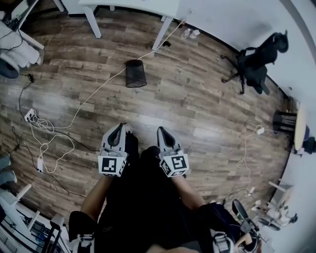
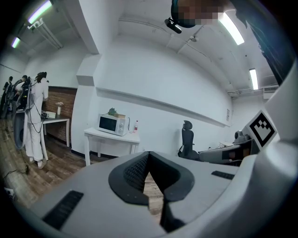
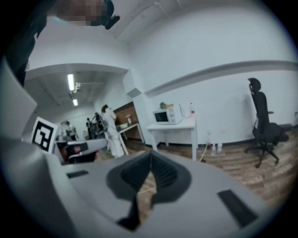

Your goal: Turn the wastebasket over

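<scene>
The wastebasket [image 1: 136,73] is a black mesh bin standing on the wood floor, well ahead of me near a white table's leg. My left gripper [image 1: 124,127] and right gripper [image 1: 162,131] are held side by side close in front of my body, both pointing toward the bin and far short of it. In the left gripper view the left gripper [image 2: 148,153] has its dark pads meeting at the tip, nothing between them. The right gripper [image 3: 151,153] looks the same in its own view. The bin shows in neither gripper view.
A white table [image 1: 163,10] stands beyond the bin, with a white cable [image 1: 94,94] trailing past it to a power strip [image 1: 30,114]. A black office chair [image 1: 256,64] is at the right. A microwave [image 2: 111,124] sits on the table; a person in white [image 2: 35,121] stands at the left.
</scene>
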Available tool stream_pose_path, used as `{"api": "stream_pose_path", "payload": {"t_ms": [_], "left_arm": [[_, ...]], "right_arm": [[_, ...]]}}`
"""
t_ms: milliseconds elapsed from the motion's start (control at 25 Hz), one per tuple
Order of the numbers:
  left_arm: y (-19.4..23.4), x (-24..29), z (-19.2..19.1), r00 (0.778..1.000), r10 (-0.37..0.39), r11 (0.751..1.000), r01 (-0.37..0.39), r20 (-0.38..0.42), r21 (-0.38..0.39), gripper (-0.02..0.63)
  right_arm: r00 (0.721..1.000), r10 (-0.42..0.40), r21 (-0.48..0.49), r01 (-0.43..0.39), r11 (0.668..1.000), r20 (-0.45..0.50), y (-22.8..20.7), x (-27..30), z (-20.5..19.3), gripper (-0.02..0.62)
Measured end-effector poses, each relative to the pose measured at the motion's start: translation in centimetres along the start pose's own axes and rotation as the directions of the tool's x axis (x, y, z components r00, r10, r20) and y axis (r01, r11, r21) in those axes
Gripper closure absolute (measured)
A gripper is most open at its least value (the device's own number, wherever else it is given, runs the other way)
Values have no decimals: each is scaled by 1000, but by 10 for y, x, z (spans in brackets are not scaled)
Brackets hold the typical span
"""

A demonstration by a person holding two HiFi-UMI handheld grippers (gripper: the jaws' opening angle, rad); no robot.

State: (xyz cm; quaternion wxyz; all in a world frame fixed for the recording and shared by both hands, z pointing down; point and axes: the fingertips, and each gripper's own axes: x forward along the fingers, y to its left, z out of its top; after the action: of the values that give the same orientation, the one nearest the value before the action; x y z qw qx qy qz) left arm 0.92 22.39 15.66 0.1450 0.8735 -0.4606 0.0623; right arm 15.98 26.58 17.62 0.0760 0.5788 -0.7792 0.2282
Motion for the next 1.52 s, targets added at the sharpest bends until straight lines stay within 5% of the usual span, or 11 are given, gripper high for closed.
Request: {"api": "stream_pose_path", "payload": {"t_ms": [440,880,1520], "left_arm": [[-3,40,11,993,114,993,-114,26,-11,571],[2,95,-24,972,234,971,-234,13,39,571],[122,188,-149,982,142,989,-144,-125,-11,571]], "right_arm": [[997,80,-38,-80,996,5,-46,46,19,562],[984,176,-16,-176,984,-24,-104,99,8,561],[993,79,6,-79,997,-93,-148,237,-86,563]]}}
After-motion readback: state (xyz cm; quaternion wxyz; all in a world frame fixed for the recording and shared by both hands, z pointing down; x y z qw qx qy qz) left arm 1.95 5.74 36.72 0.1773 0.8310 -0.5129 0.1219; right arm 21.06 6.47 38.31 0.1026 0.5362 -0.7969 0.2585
